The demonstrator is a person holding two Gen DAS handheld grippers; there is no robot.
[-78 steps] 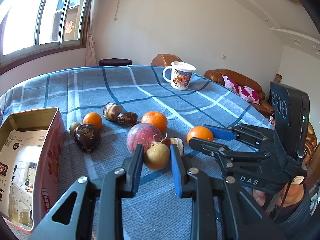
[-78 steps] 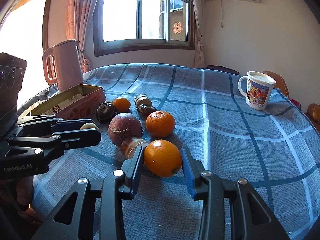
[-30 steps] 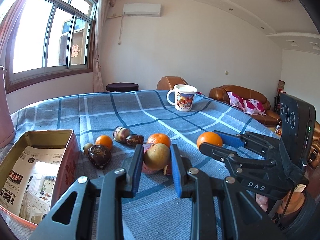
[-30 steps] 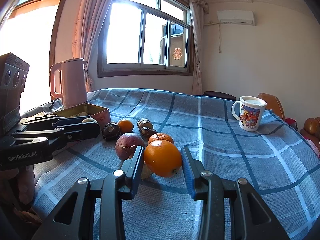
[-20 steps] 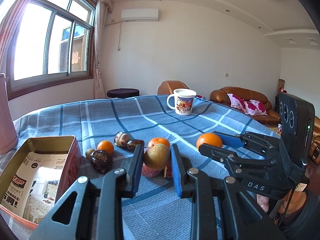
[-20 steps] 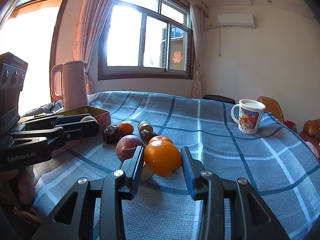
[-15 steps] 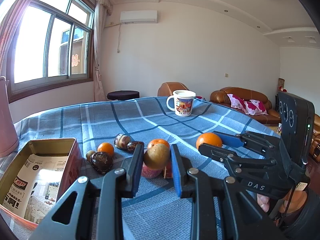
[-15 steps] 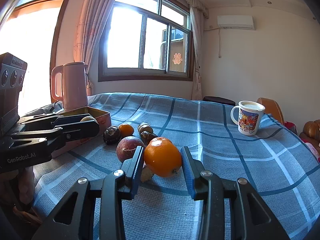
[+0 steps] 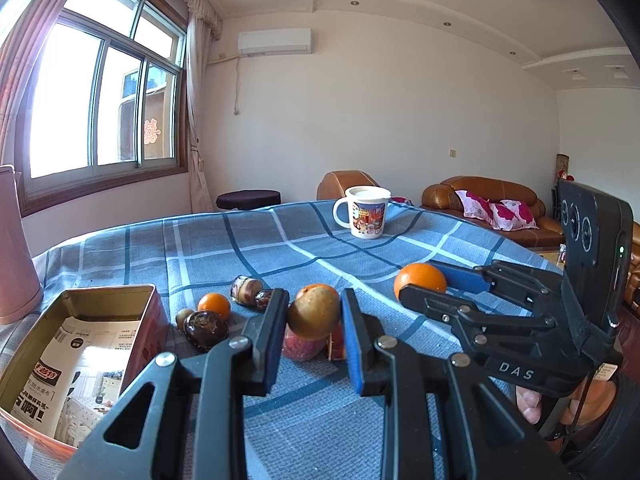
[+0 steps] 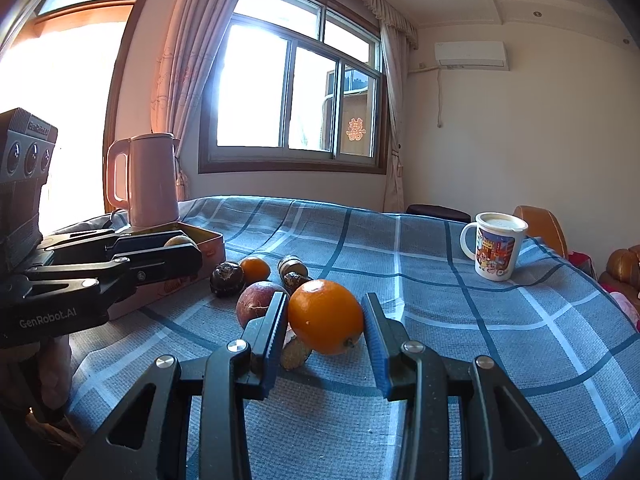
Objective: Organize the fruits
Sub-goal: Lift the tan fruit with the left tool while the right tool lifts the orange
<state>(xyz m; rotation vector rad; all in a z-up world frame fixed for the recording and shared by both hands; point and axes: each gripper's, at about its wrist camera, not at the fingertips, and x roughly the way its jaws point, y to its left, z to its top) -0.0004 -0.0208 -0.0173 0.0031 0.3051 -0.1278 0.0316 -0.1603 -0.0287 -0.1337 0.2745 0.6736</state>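
Note:
My left gripper [image 9: 314, 314] is shut on a small brown round fruit [image 9: 314, 313], held above the table. My right gripper [image 10: 325, 318] is shut on an orange [image 10: 325, 316], also lifted; in the left wrist view the same orange [image 9: 420, 280] sits in the right gripper [image 9: 430, 286] at the right. On the blue checked cloth below lie a red-purple fruit [image 10: 256, 304], a small orange [image 9: 214, 305], a dark brown fruit [image 9: 206, 329] and two dark dates [image 9: 246, 289]. An open gold tin [image 9: 76, 344] with printed paper inside stands at the left.
A white picture mug [image 9: 366, 212] stands at the far side of the table. A pink kettle [image 10: 146, 180] stands behind the tin by the window. A peeled fruit piece [image 10: 294, 352] lies under the held orange. Sofas [image 9: 496, 204] are beyond the table's far edge.
Both grippers have lifted their fruit off the cloth since the earliest frames and tilted up slightly; over the last second they have held nearly still.

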